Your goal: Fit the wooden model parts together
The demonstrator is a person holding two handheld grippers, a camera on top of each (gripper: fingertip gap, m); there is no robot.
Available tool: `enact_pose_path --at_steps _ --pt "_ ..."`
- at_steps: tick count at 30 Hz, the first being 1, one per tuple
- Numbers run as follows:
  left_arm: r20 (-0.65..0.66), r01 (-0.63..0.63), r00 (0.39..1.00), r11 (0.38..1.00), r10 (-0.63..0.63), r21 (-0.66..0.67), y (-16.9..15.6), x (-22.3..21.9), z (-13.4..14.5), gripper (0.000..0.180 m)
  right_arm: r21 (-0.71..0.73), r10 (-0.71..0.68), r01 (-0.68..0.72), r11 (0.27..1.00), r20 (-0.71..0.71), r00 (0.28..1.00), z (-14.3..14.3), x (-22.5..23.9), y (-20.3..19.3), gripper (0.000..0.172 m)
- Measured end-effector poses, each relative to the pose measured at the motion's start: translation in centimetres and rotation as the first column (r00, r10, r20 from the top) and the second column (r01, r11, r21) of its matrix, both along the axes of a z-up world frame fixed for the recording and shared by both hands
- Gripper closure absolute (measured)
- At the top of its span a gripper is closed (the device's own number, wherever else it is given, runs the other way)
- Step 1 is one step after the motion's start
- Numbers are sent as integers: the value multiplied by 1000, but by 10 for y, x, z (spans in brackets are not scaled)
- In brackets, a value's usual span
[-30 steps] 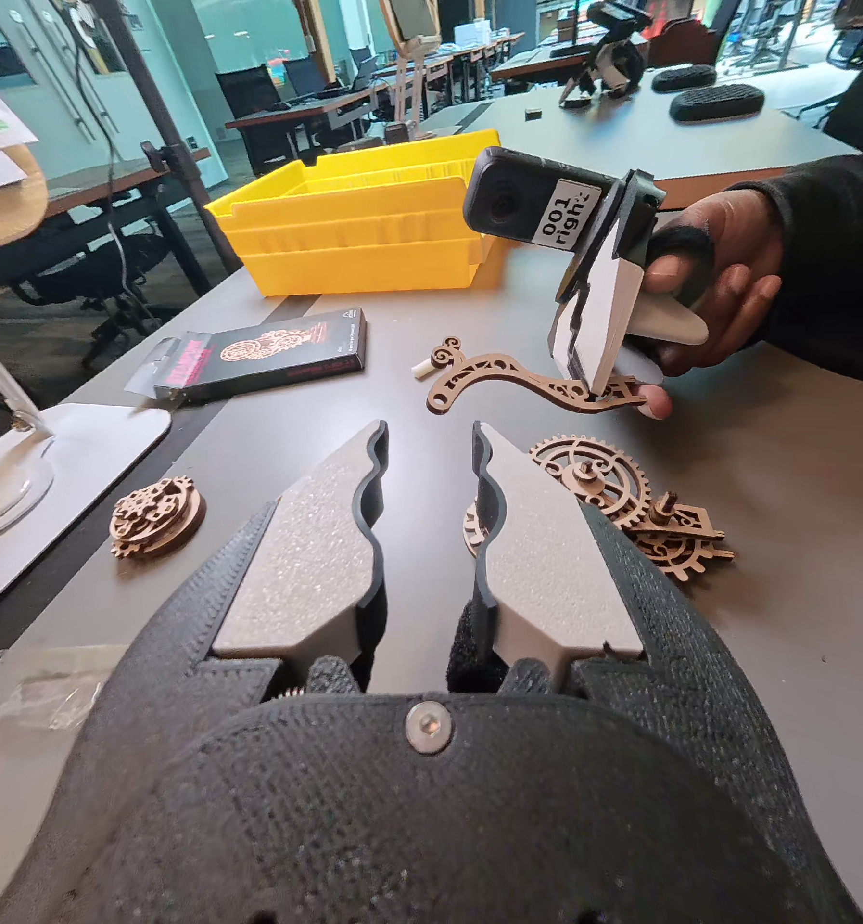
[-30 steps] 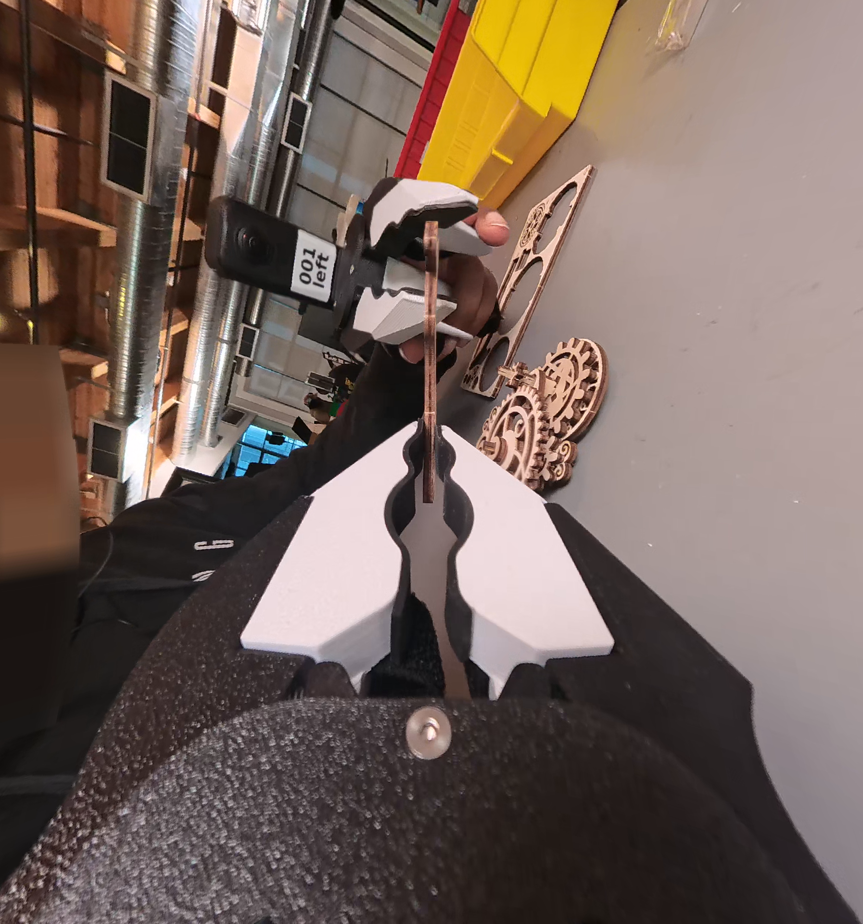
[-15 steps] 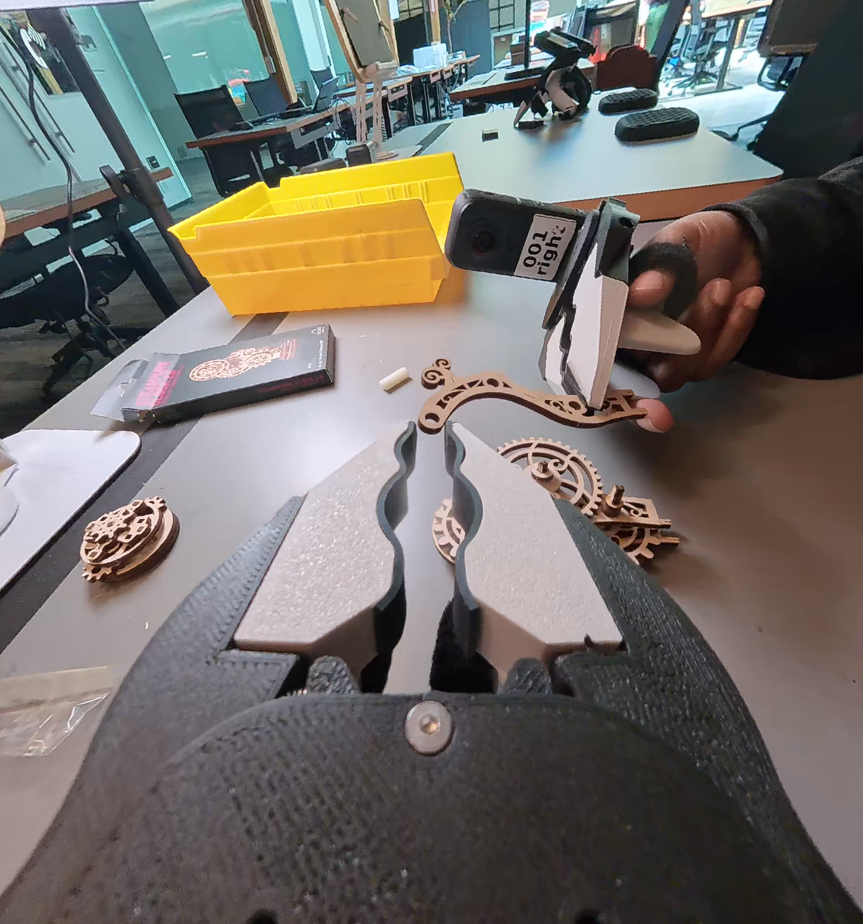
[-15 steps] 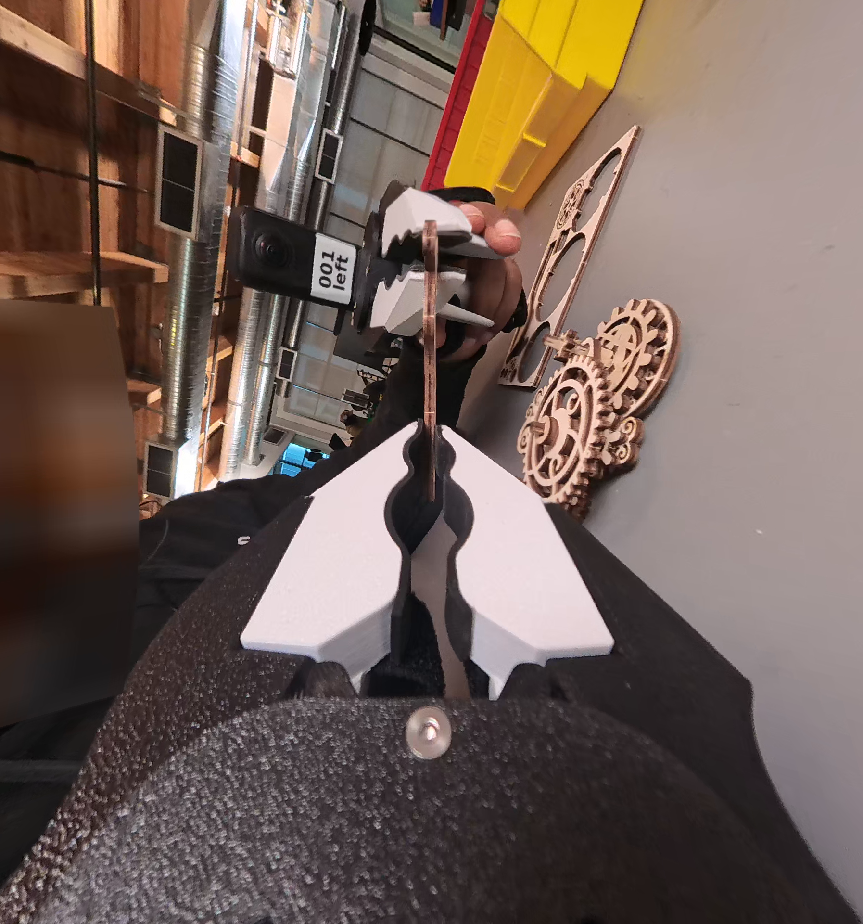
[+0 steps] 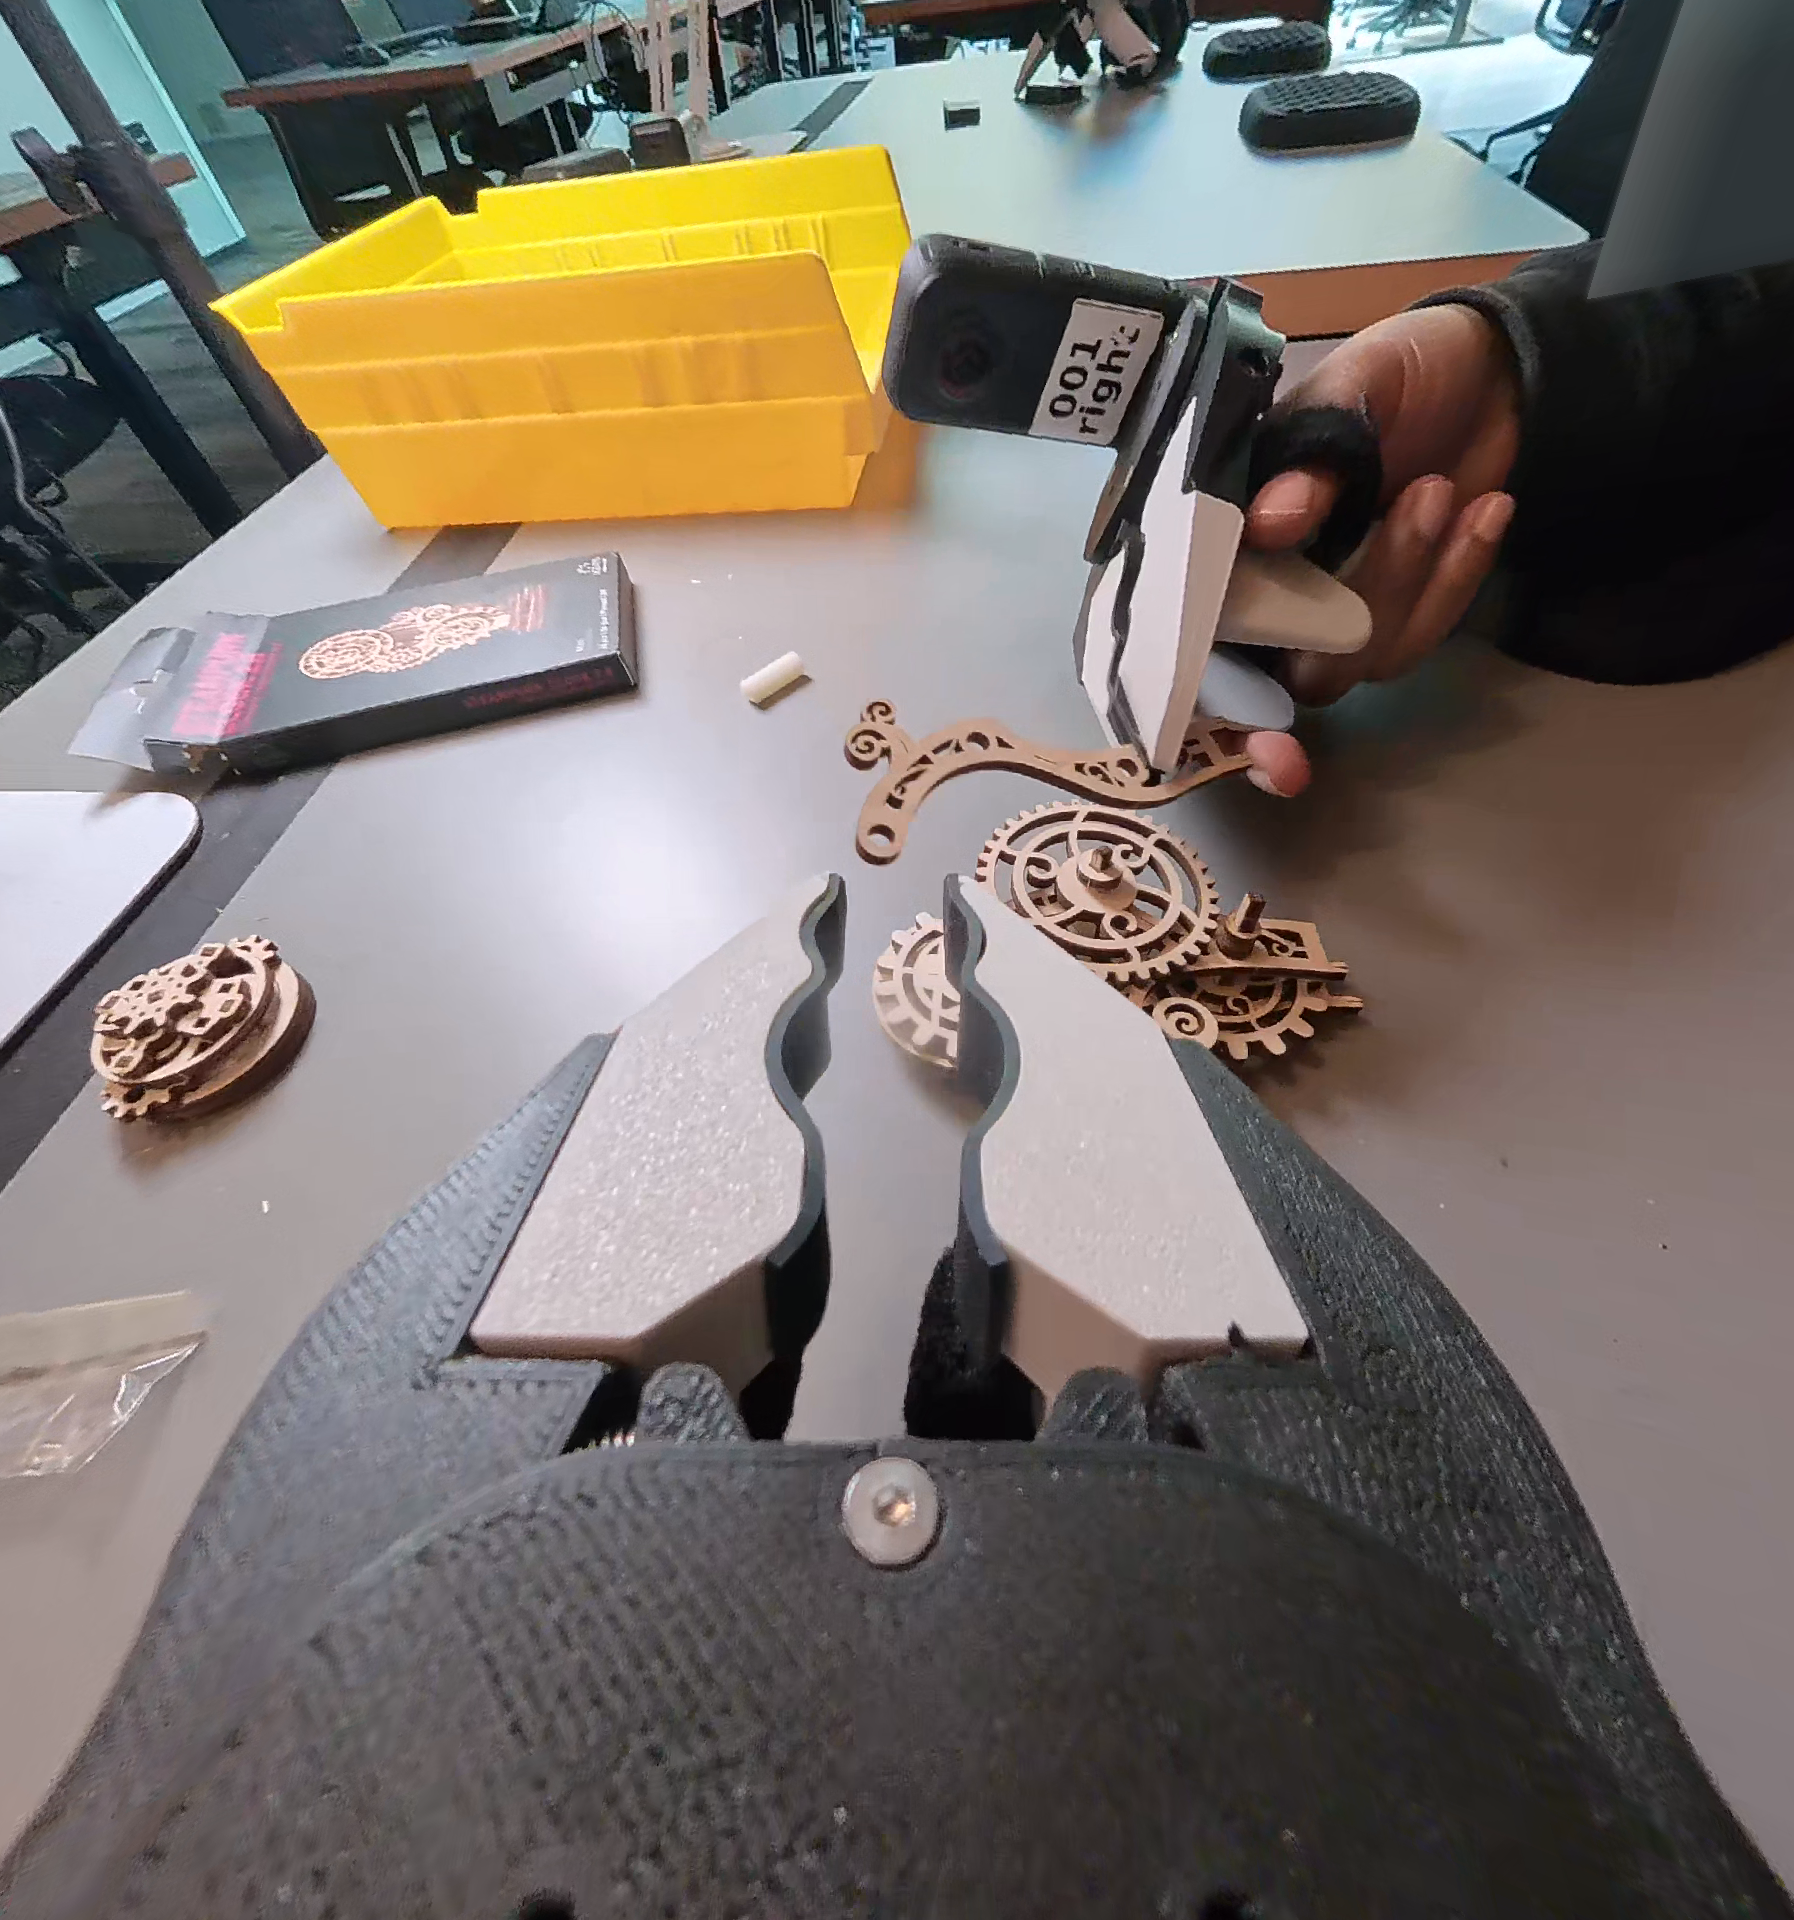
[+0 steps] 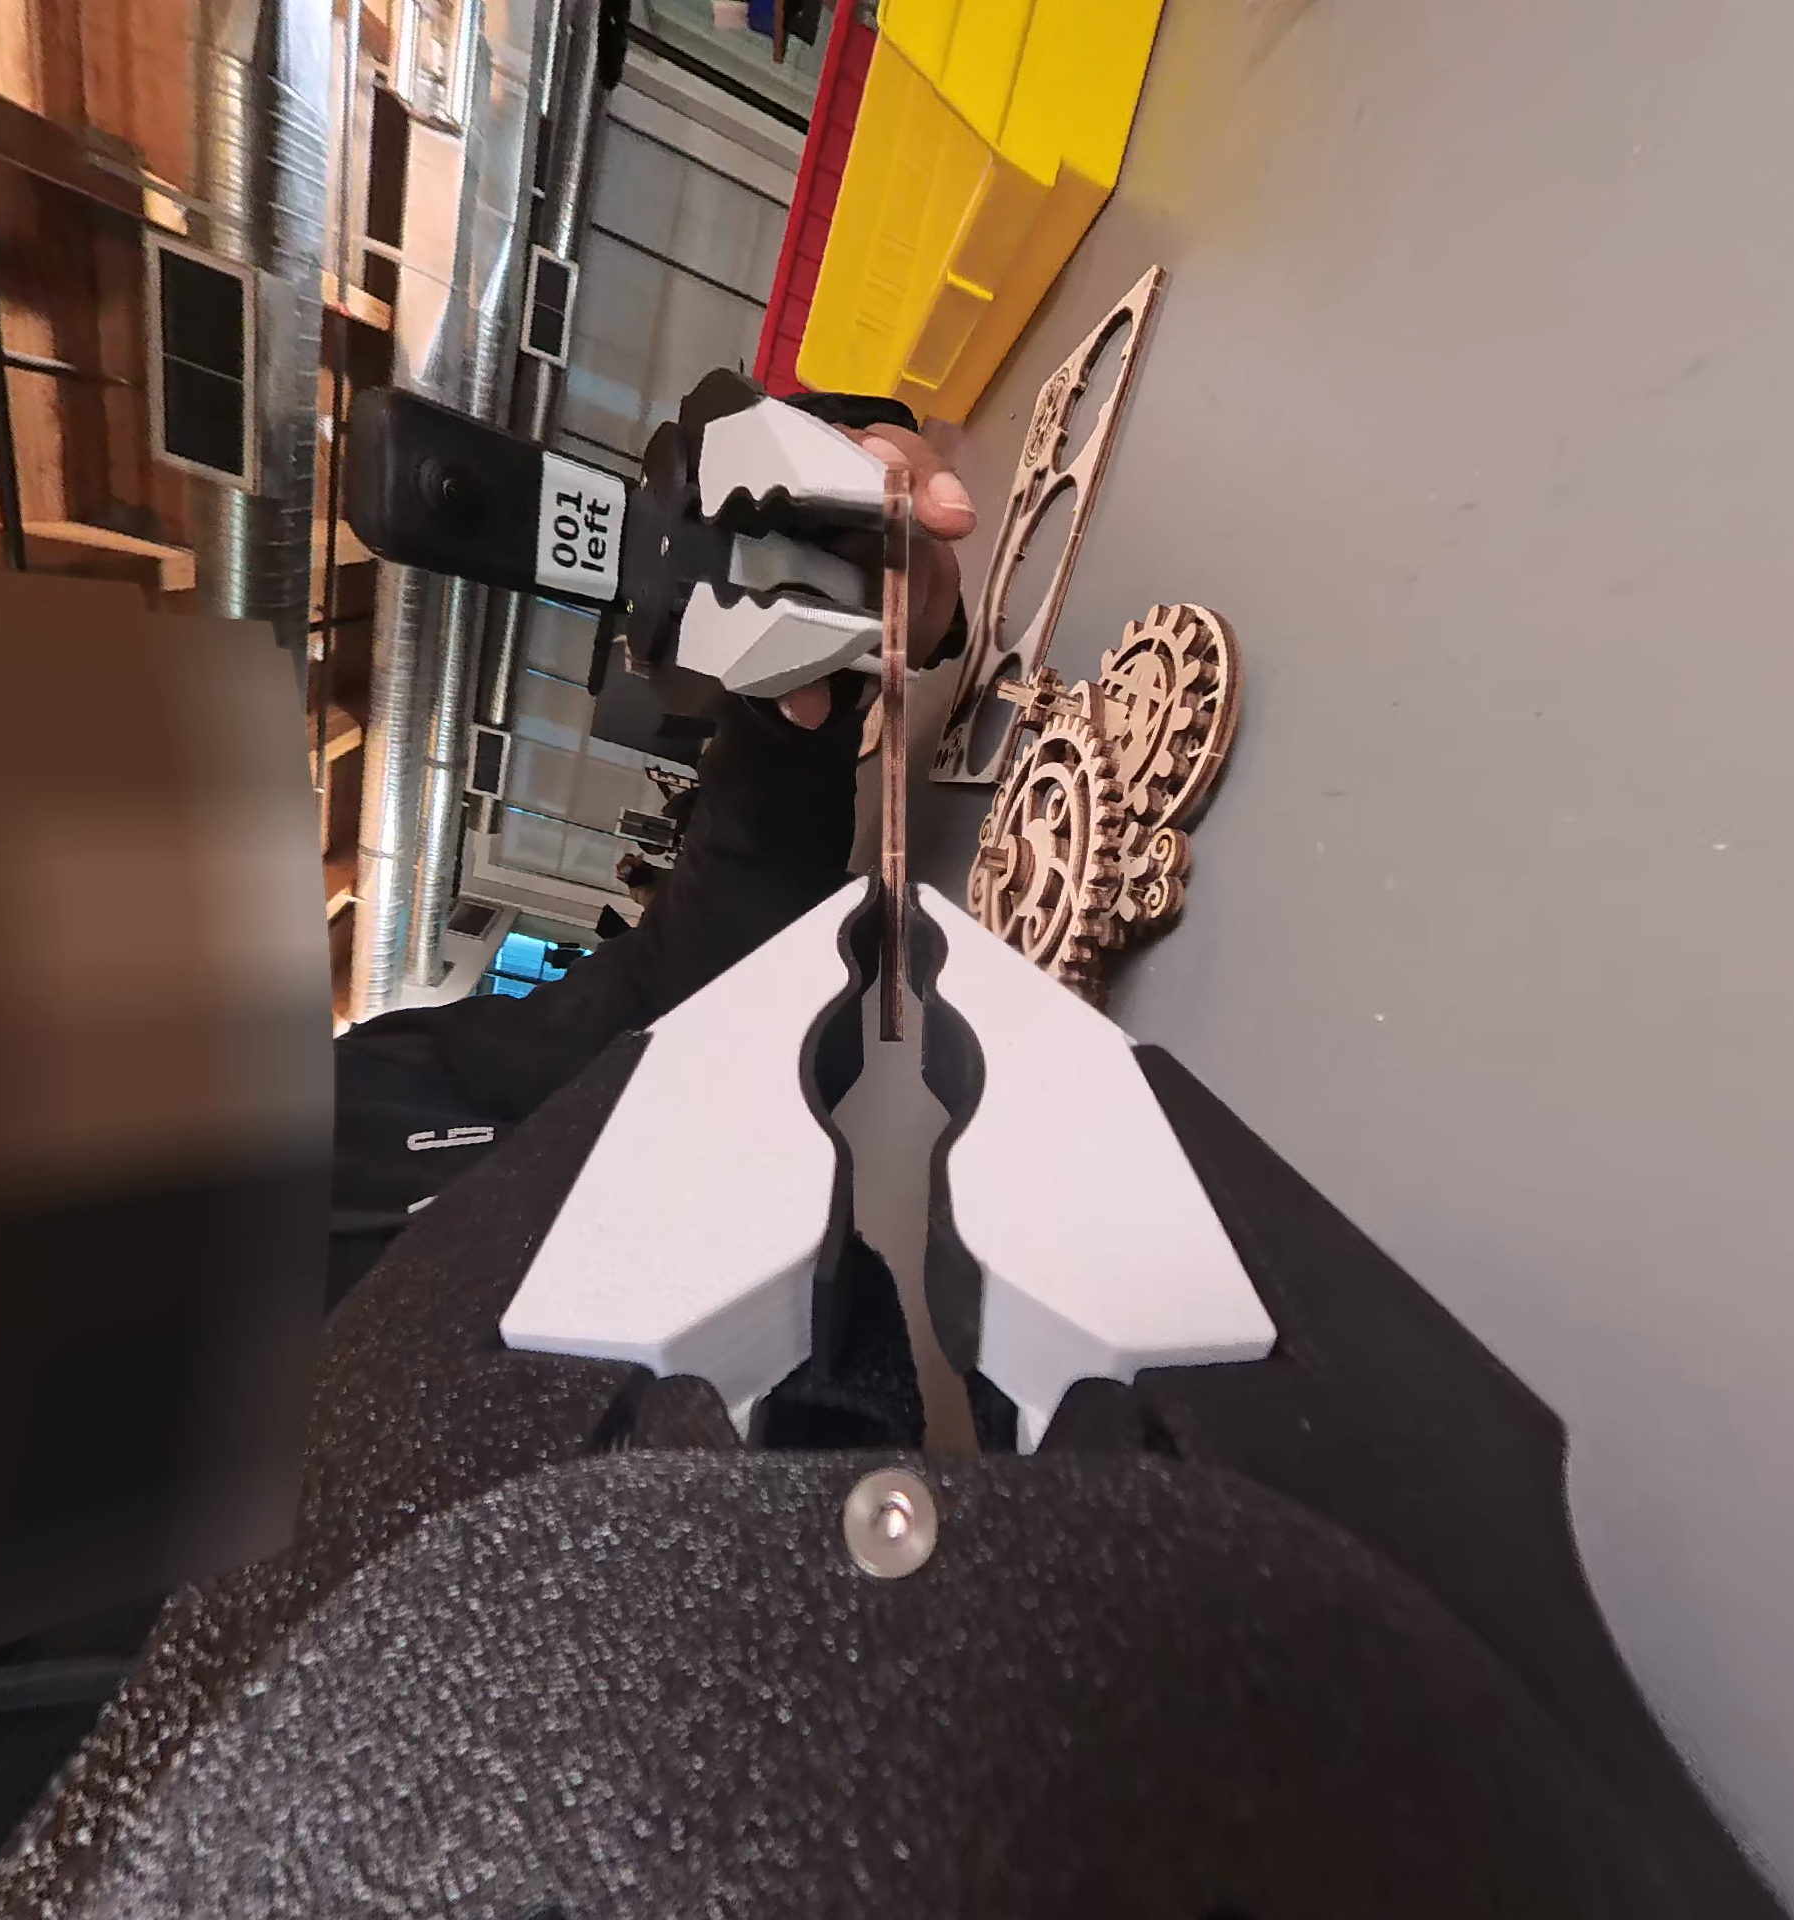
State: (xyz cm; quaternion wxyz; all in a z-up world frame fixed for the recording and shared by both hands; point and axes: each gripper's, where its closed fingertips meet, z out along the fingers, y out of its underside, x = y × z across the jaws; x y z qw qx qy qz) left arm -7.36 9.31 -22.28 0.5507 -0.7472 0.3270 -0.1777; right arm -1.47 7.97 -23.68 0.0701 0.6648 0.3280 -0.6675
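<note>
My right gripper (image 6: 891, 904) is shut on a flat, curved wooden arm with scrollwork (image 5: 976, 758), seen edge-on in the right wrist view (image 6: 893, 727). In the left wrist view the right gripper (image 5: 1153, 748) holds the arm level, just above the table beside the wooden gear assembly (image 5: 1111, 914). The assembly also shows in the right wrist view (image 6: 1080, 831). My left gripper (image 5: 893, 894) is open with nothing between its pads, hovering just short of the assembly. It shows open in the right wrist view (image 6: 851, 566) too.
A small stack of wooden gears (image 5: 197, 1023) lies at the left. A black box (image 5: 394, 655), a white peg (image 5: 773, 677) and a yellow bin (image 5: 581, 395) lie farther back. A punched-out wooden sheet (image 6: 1069, 499) lies past the assembly. A plastic bag (image 5: 41, 1382) is near left. The gap from one gripper's tips to the other's is roughly 7 centimetres.
My left jaws narrowed, then opened partway, on nothing. The left gripper moved nearer the gear assembly. The right gripper kept its hold on the curved arm and brought it closer to the big gear.
</note>
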Motion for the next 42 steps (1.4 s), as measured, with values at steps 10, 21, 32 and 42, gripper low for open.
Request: enact_pose_path --at_steps 10,21,32,42 --pt "-12 53 998 998 -54 -18 -1 18 -8 160 -151 -67 73 986 50 997 -2 19 -11 170" --pt "-47 65 997 997 -68 -49 0 22 -21 174 -251 -77 100 963 101 992 -12 15 -17 170" --pt "-55 65 996 996 -68 -60 3 25 -23 175 -259 -29 51 964 85 996 -11 16 -27 169" --pt "-55 63 996 996 -66 -66 5 25 -22 175 -269 13 5 963 67 998 -8 18 -34 168"
